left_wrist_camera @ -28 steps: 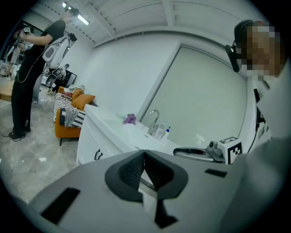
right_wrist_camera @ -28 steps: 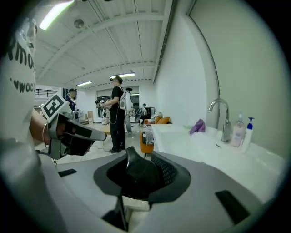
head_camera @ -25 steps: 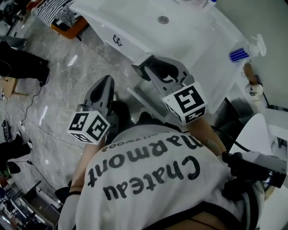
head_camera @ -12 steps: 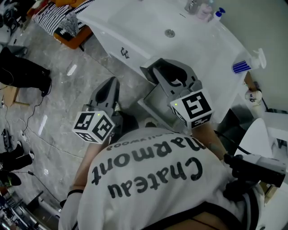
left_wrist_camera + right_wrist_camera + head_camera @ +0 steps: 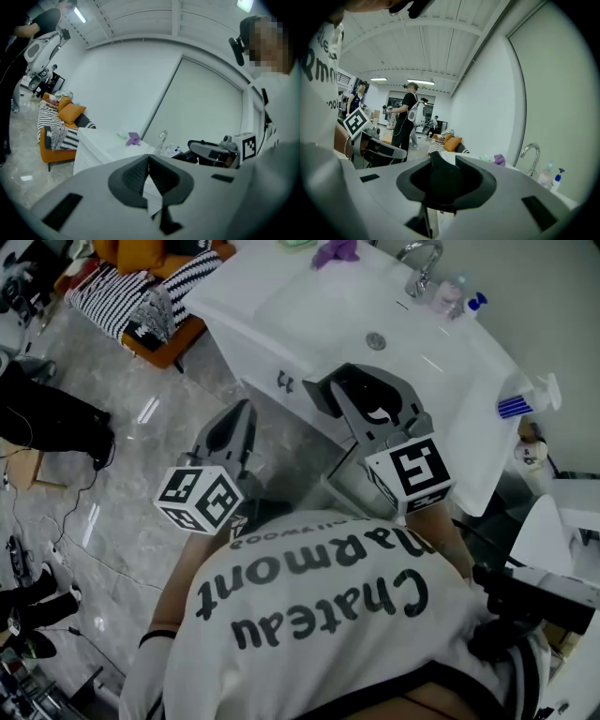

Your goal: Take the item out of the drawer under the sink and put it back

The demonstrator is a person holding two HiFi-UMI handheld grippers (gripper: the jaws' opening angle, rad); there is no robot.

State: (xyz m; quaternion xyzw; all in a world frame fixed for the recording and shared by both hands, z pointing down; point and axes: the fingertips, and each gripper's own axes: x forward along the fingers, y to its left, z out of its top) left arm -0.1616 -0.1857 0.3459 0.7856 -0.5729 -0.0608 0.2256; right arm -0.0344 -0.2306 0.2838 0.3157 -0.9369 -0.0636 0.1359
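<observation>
Over the front edge of the white sink (image 5: pixel 281 310), I am holding both grippers out roughly level, side by side and apart. My left gripper (image 5: pixel 239 418) is hovering just in front of that edge, above the marble floor (image 5: pixel 112 437). Its jaws are pressing together, pads meeting in a line, nothing between them. My right gripper (image 5: pixel 361 381) is crossing the middle of the front edge, over the white cabinet front (image 5: pixel 272 371). Its jaws are standing a little apart. The gap between them is dark, and I am making out nothing pinched there.

The drawer under the sink is mostly hiding behind my right gripper and my white printed shirt (image 5: pixel 309 615), so I cannot tell if it is open. The item is showing in no view.

A faucet (image 5: pixel 419 263) is standing at the sink's back edge. A purple thing (image 5: pixel 336 251) is lying on that edge to the faucet's left, and a small pump bottle (image 5: pixel 469 304) is sitting just beside the faucet on the right. A spray bottle with blue stripes (image 5: pixel 525 399) is standing at the sink's right edge.

Beyond the left corner, an orange seat with striped cloth (image 5: pixel 141 292) is sitting on the floor. In the right gripper view, a person in dark clothes (image 5: pixel 405 117) is standing well back in the room.
</observation>
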